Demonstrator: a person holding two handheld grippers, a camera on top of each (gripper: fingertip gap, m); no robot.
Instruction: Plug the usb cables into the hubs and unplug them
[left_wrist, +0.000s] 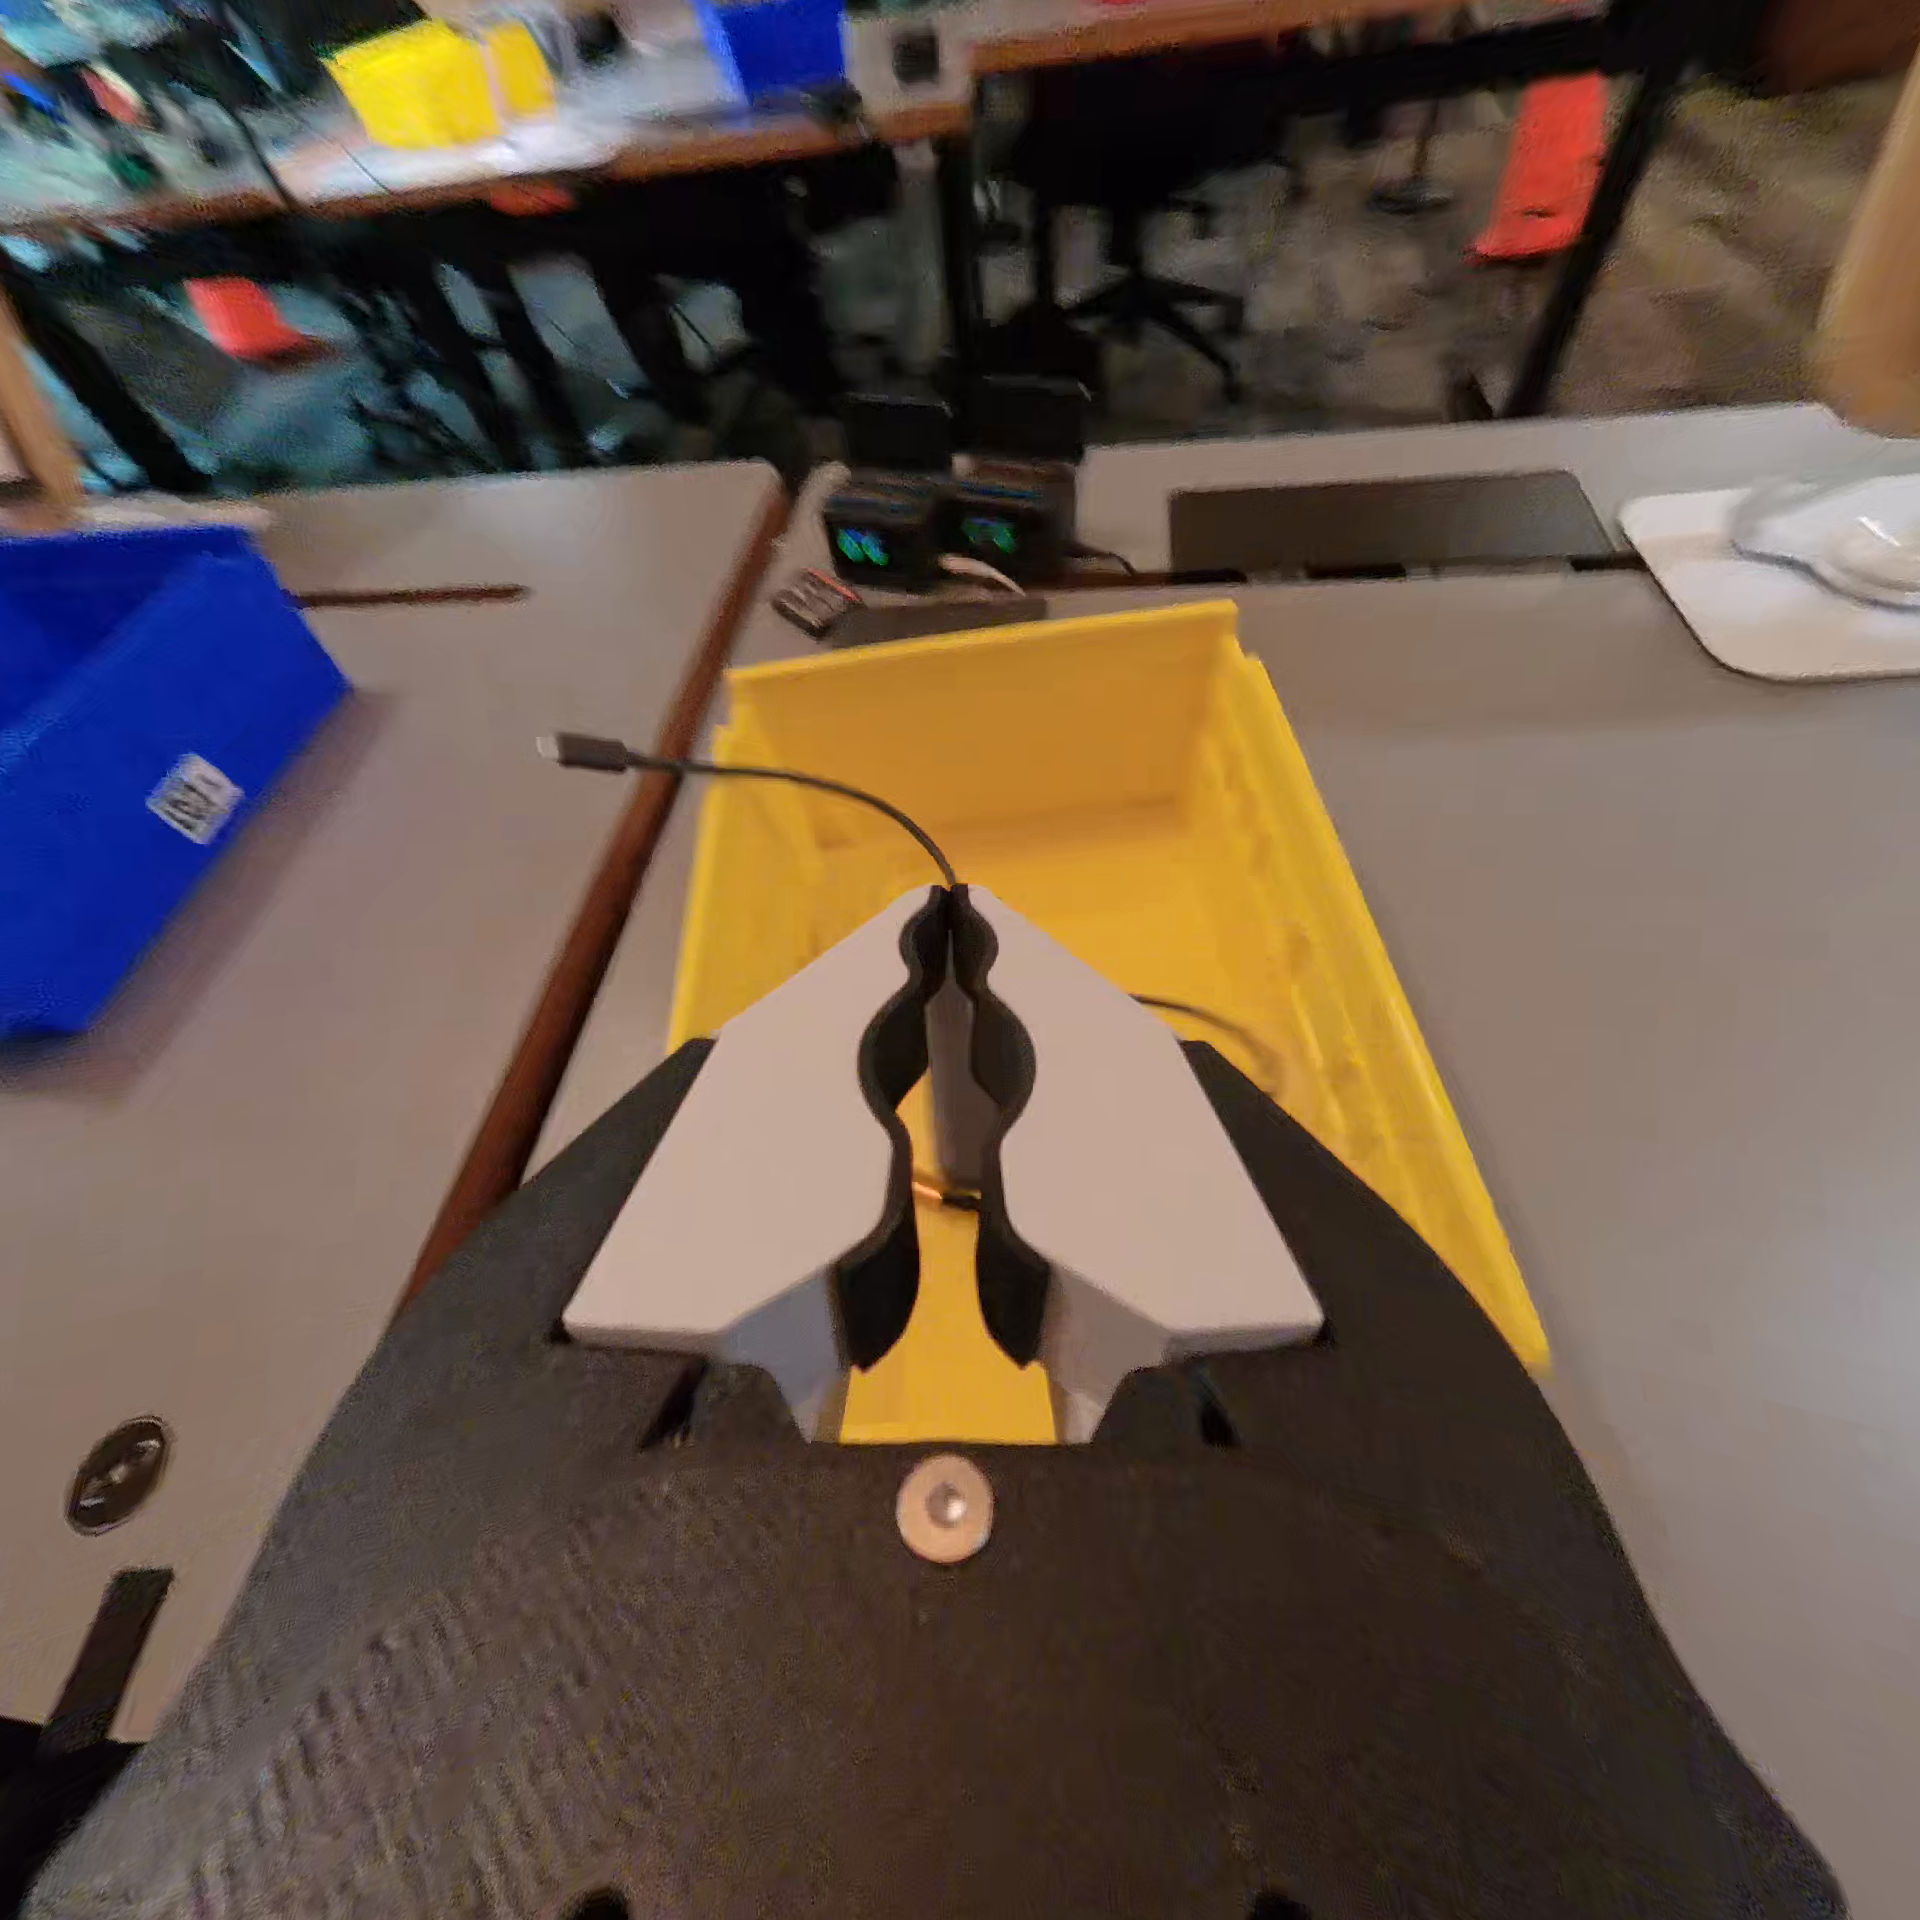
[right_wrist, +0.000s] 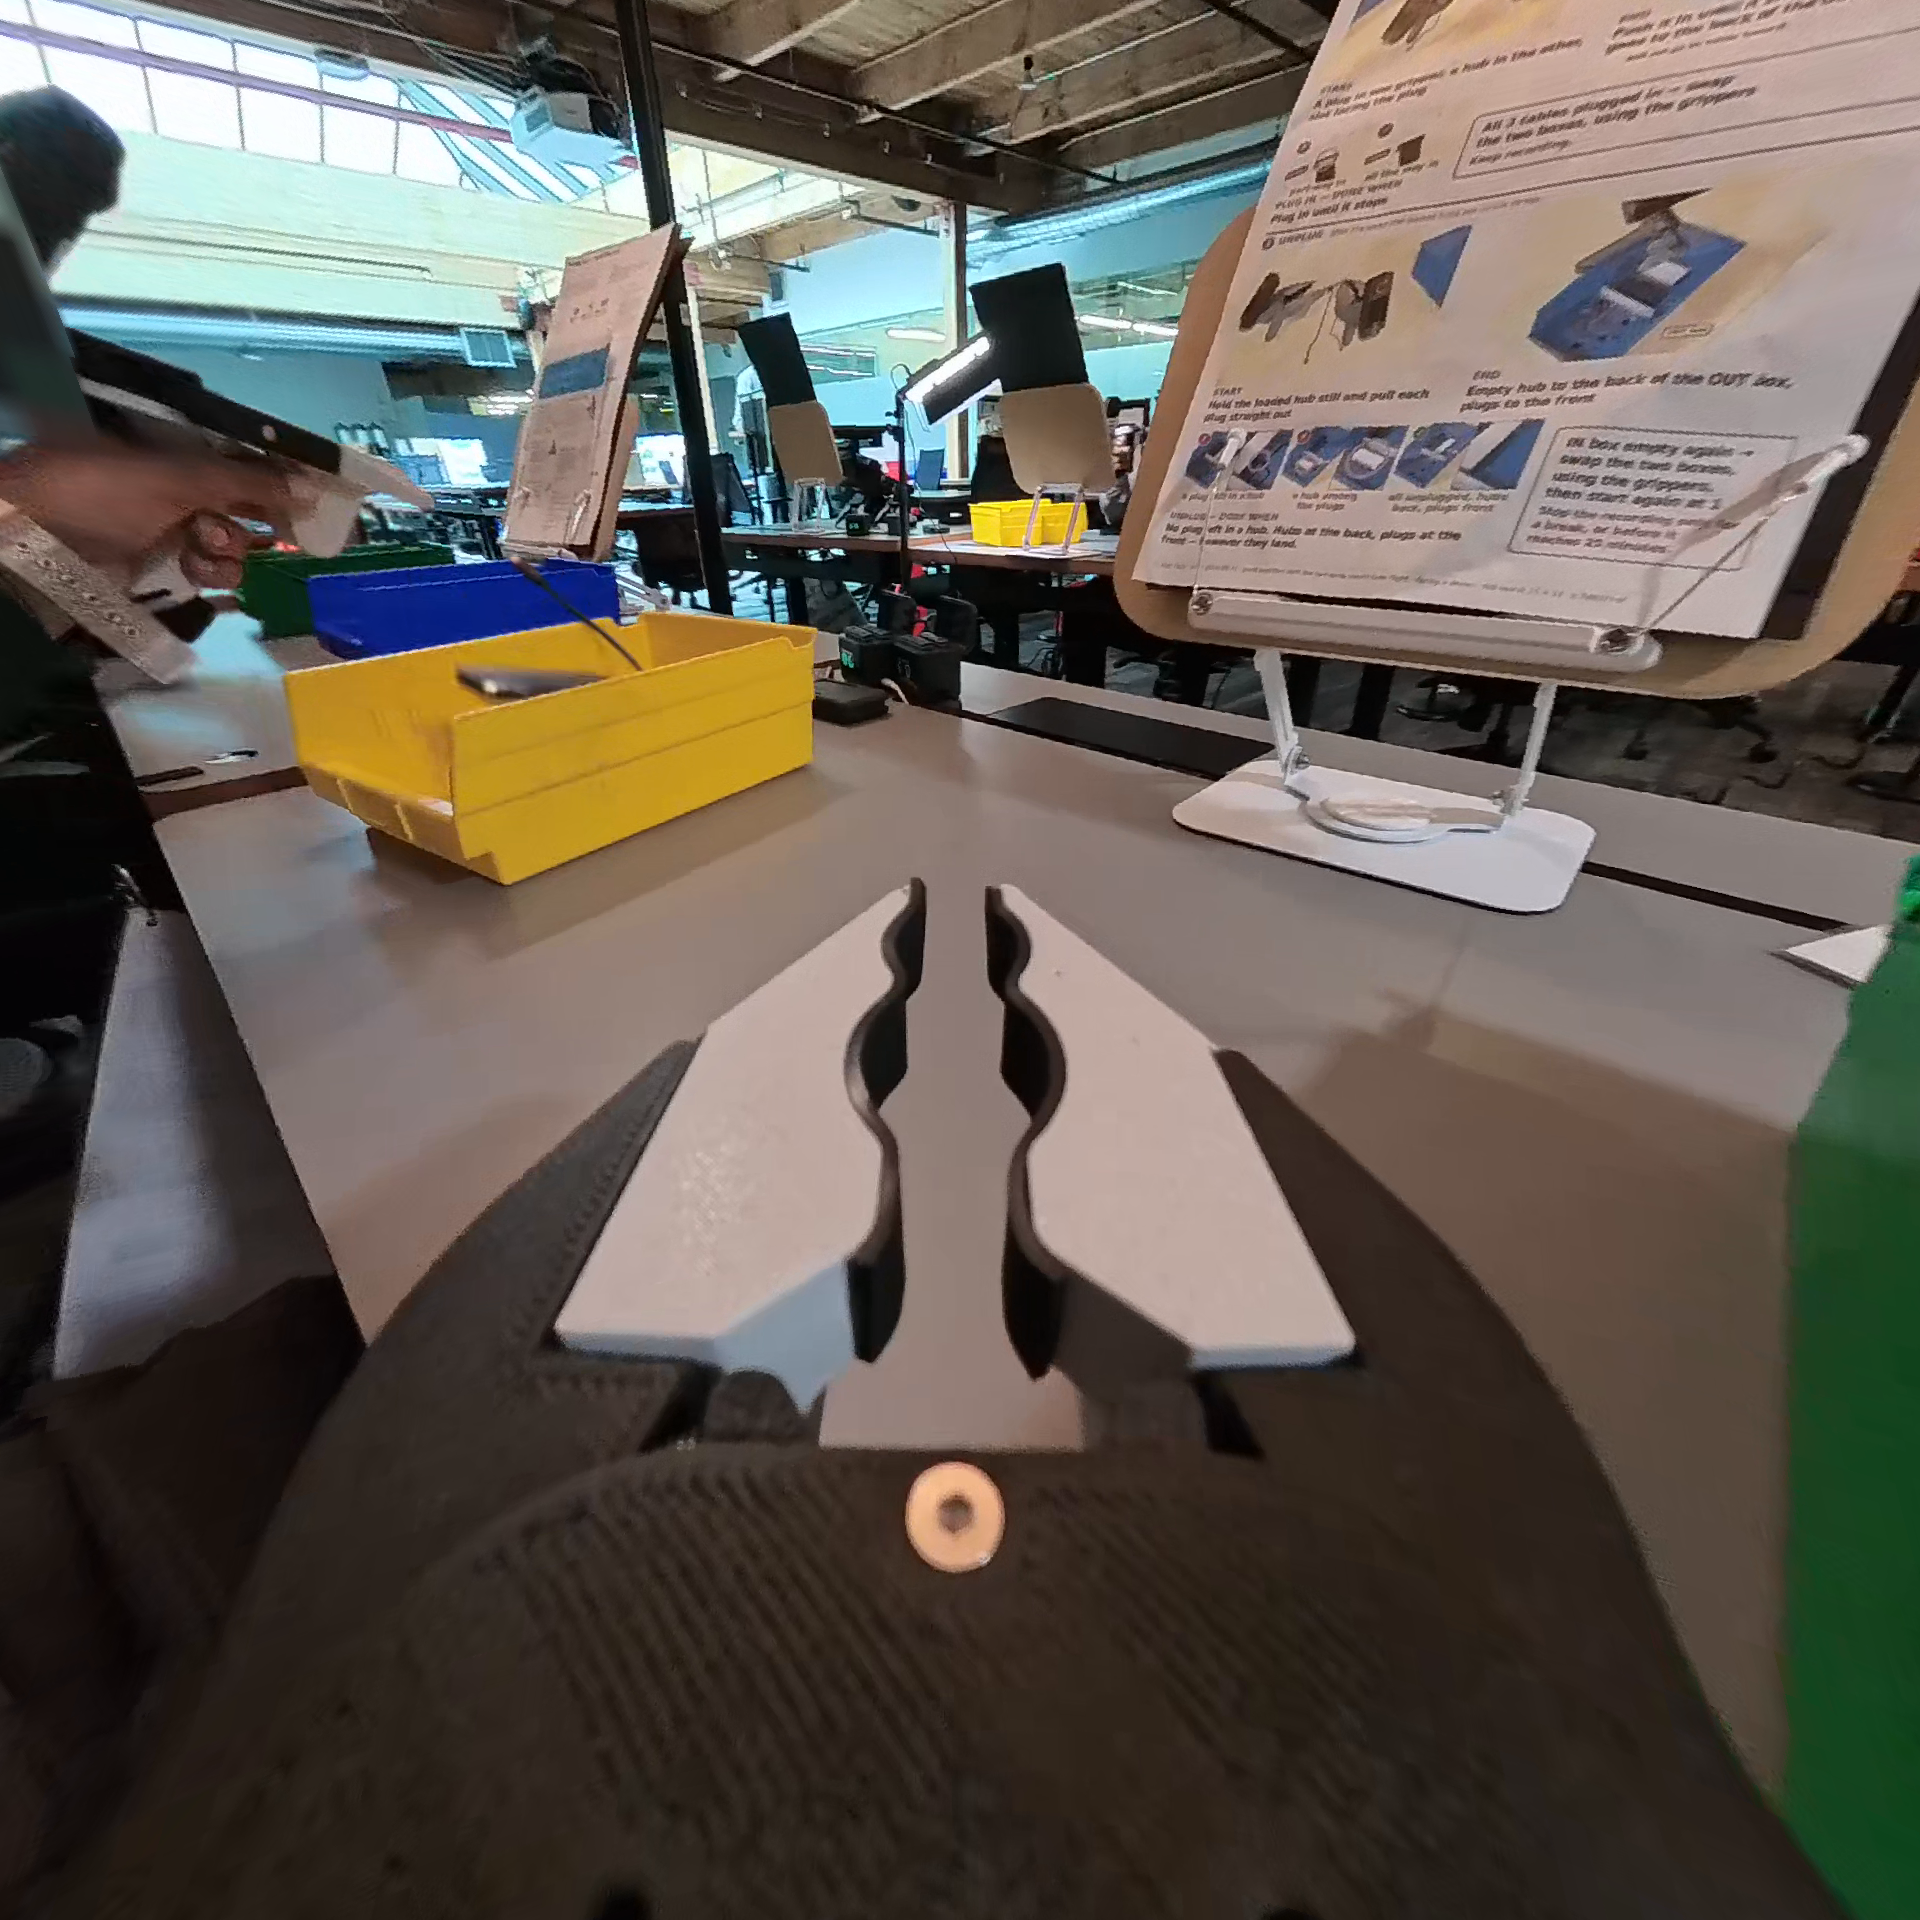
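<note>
The left gripper (left_wrist: 951, 902) hangs over the near end of the yellow bin (left_wrist: 1382, 997), its jaws pressed together on a grey hub (left_wrist: 954, 1081) that stands between the pads. From the fingertips the hub's thin black cable (left_wrist: 821, 784) arcs up and leftward, its plug (left_wrist: 582, 750) free in the air above the bin's left wall. A second dark cable (left_wrist: 1205, 1023) curls along the bin's right side, partly hidden by the finger.

The right gripper (right_wrist: 954, 904) sits low over the near part of the table (right_wrist: 1195, 935), jaws slightly apart with nothing between them, well away from the bin. From this side the hub shows at the bin's rim with its cable slanting up. Farther left a blue bin (left_wrist: 156, 748) rests on the adjoining table. An instruction sheet (right_wrist: 1538, 343) on a white stand (right_wrist: 1392, 831) is at the far right edge.

This looks like a hub being lifted from, or lowered into, the bin; no plug is visibly seated in it, though its ports are hidden. If plugging in comes next, the right gripper must cross to the bin, take a cable by its plug, and line it up squarely with a port while the left holds the hub steady.
</note>
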